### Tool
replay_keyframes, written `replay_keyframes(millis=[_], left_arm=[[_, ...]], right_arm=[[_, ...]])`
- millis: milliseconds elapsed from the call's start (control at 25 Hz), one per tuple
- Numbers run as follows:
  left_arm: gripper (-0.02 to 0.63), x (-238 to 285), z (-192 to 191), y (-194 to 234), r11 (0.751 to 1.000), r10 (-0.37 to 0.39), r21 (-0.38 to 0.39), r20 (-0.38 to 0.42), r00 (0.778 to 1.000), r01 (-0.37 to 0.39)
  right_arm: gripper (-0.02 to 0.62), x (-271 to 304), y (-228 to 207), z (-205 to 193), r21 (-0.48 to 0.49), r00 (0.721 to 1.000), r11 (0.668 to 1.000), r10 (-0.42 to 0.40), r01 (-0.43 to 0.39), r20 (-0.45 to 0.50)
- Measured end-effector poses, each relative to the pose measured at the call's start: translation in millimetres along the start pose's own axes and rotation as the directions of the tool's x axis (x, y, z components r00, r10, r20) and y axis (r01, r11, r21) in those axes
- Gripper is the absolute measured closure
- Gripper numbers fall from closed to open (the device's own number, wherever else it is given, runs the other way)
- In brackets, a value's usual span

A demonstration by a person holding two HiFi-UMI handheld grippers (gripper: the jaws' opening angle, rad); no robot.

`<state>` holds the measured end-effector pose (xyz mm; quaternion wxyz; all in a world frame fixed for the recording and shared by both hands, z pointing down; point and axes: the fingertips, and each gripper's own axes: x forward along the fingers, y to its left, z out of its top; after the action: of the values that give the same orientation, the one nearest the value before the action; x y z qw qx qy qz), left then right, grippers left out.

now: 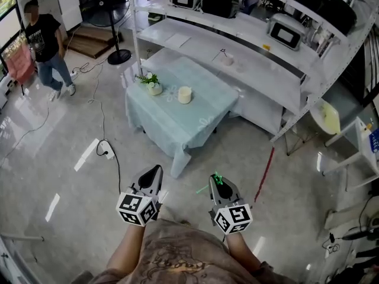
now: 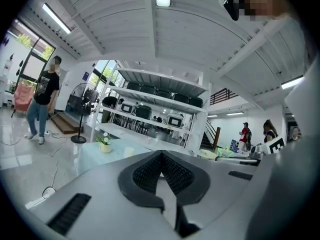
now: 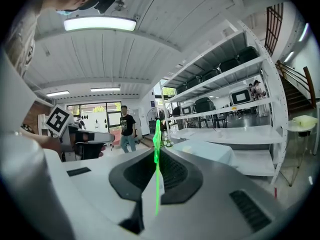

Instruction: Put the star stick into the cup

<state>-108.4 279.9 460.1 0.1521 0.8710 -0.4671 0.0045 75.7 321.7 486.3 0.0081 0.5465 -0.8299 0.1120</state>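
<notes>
Star stick (image 3: 157, 134) is pinched in the right gripper's (image 3: 156, 156) closed jaws, its green star poking past the tips. The left gripper (image 2: 161, 156) is clenched on nothing. Both forearms reach forward side by side, well apart from the cup (image 1: 185, 94) on the table (image 1: 160, 123).

The right hand-held gripper (image 1: 219, 183) hides most of the star stick (image 1: 203, 189), and the cup (image 1: 185, 94) shows too small to see inside.
</notes>
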Motion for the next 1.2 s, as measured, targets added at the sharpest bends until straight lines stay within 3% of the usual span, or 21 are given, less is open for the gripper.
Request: replay_keyframes(millis=[520, 1200], left_arm=[[0.586, 24.5, -7.7, -17.6, 1.000, -0.014, -0.005, 0.005, 1.000, 0.014], [0.586, 163.3, 22.3, 45.4, 0.998, -0.061, -0.014, 0.004, 0.998, 0.061]], right_arm=[[0.575, 8.0, -29.5, -4.2, 0.004, 1.000, 1.000, 0.000, 0.000, -0.009], [0.575, 128.0, -102.7, 19.1, -0.005, 0.999, 0.999, -0.042, 0.042, -0.007]])
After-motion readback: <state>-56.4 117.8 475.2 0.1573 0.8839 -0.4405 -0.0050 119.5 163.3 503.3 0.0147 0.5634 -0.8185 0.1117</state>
